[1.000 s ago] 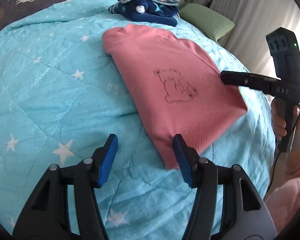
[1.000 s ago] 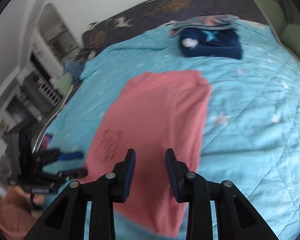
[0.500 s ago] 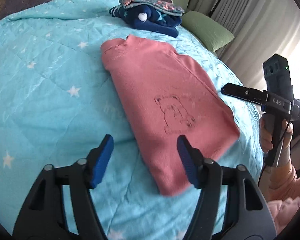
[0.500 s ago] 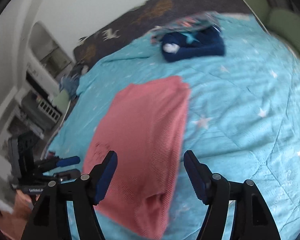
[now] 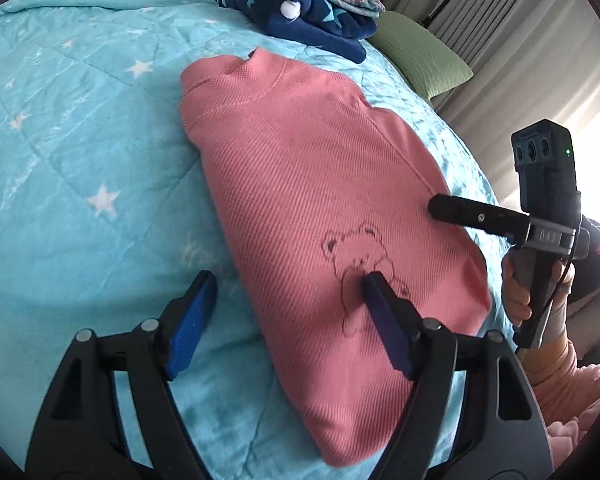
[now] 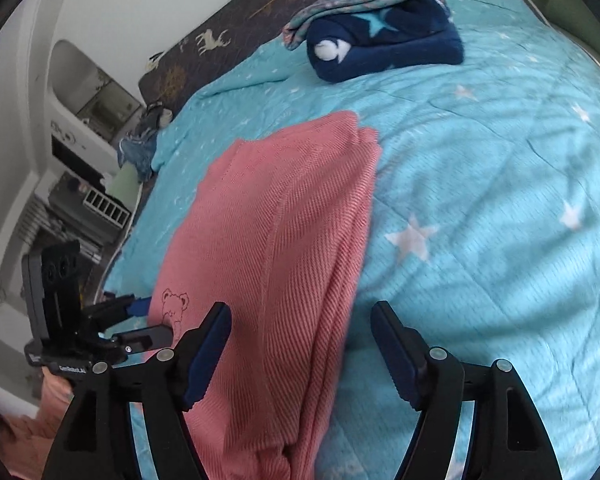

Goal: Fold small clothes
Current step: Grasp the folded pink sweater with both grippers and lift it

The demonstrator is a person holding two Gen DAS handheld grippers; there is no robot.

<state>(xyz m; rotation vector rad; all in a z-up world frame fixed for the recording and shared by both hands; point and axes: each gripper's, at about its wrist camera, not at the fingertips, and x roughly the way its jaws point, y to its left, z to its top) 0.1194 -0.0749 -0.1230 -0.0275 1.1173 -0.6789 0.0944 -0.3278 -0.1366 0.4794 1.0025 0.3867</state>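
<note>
A pink ribbed shirt (image 5: 320, 180) with a small bear drawing lies folded into a long strip on the turquoise star quilt (image 5: 80, 140), collar at the far end. My left gripper (image 5: 288, 280) hovers over the near left edge, one finger above the bear, the other above the quilt; its jaws are opening and press on nothing. Seen in the right wrist view, the shirt (image 6: 268, 220) has its layered right edge between the fingers of my right gripper (image 6: 300, 310), whose jaws are opening too, without touching cloth. The other gripper shows at each view's side: the right one (image 5: 440, 206), the left one (image 6: 140, 316).
A folded navy star garment (image 5: 316, 20) with a floral piece on top sits at the far end of the quilt (image 6: 500, 200). A green pillow (image 5: 420, 60) and curtains lie to the right. Shelves (image 6: 88, 200) stand past the bed's left side. A hand (image 5: 516, 300) holds the right gripper.
Both grippers' jaws have spread wider; the right went from nearly shut to wide. Both hands moved in closer over the shirt's near end. The shirt lies still.
</note>
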